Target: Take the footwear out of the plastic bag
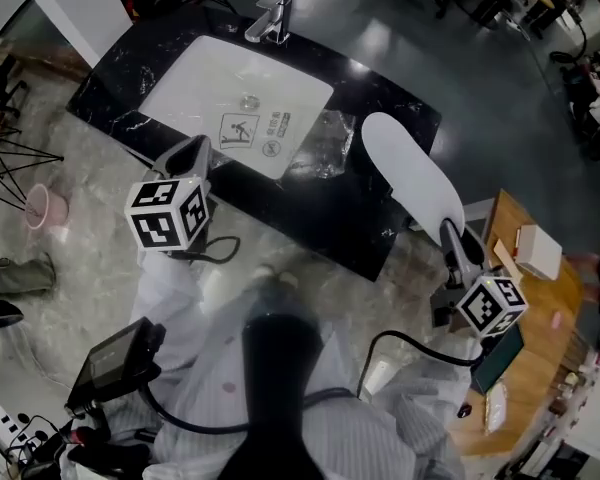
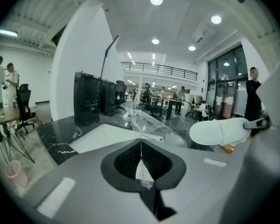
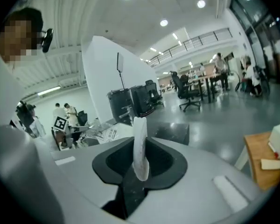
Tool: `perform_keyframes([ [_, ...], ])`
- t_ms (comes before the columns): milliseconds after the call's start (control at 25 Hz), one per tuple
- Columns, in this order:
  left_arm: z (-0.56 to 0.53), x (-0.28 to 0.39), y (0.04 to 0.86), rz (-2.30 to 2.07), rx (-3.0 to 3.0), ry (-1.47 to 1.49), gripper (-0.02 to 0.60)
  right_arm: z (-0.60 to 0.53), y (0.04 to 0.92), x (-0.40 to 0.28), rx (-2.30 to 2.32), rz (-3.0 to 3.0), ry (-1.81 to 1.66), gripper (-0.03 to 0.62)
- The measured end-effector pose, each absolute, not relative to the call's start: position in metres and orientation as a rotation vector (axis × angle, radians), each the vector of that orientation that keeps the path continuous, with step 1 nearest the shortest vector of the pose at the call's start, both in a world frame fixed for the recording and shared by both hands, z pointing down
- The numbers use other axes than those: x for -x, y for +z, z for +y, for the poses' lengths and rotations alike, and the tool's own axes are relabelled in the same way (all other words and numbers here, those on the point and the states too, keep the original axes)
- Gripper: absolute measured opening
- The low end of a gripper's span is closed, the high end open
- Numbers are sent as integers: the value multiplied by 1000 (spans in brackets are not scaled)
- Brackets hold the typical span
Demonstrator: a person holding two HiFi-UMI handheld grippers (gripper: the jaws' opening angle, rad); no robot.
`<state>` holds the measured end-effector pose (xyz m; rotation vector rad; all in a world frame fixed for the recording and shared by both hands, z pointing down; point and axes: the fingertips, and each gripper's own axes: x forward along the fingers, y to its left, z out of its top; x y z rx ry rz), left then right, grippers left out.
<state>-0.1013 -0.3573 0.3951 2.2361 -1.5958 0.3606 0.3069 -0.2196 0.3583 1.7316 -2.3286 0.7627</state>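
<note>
Clamping the near end of the white slipper (image 3: 140, 125), the right tongs (image 1: 448, 233) press their pads on its thin edge, the jaws apart only by the slipper's thickness. The left tongs (image 2: 141, 148) are closed tight, with a small fold of clear film pinched between the pads. That film looks like the edge of the plastic bag (image 2: 154, 125), which lies straight ahead of them on the black worktop (image 1: 360, 218), beside the white sink (image 1: 215, 78). From the right tongs the slipper reaches away from the person, its long axis slanting toward the bag. Its far rounded end sits just beside the bag's right side, to my eye outside the film, though I cannot tell whether the tip touches the bag's mouth. The slipper appears held in the air over the worktop's right corner rather than lying flat on it. The right hand has the slipper; the left is nearer the bag. By my reading, the coming move turns on drawing the slipper along its own length, back toward the right tongs and away from the bag, while the left tongs anchor the film
</note>
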Motion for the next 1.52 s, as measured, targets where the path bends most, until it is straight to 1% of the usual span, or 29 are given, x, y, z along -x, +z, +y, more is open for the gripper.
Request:
perform_keyframes([
  [80,-358,90,388,-1672,-2255,336,2,-230,349,-289,-1804,-2307,619,84],
  [160,-356,74,382,-1710,-2300,313,2,-239,346,-265,-1837,-2322,549,83],
  [280,-348,49,375,-1709,-2365,291,2,-247,344,-234,-1866,-2365,509,83],
  [440,-336,34,371,-1672,-2416,287,2,-248,345,-205,-1847,-2407,528,83],
  [880,-319,48,387,-1623,-2383,233,2,-236,358,-192,-1811,-2431,562,78],
  [1520,-315,27,391,-1548,-2422,242,2,-237,360,-182,-1797,-2424,533,78],
])
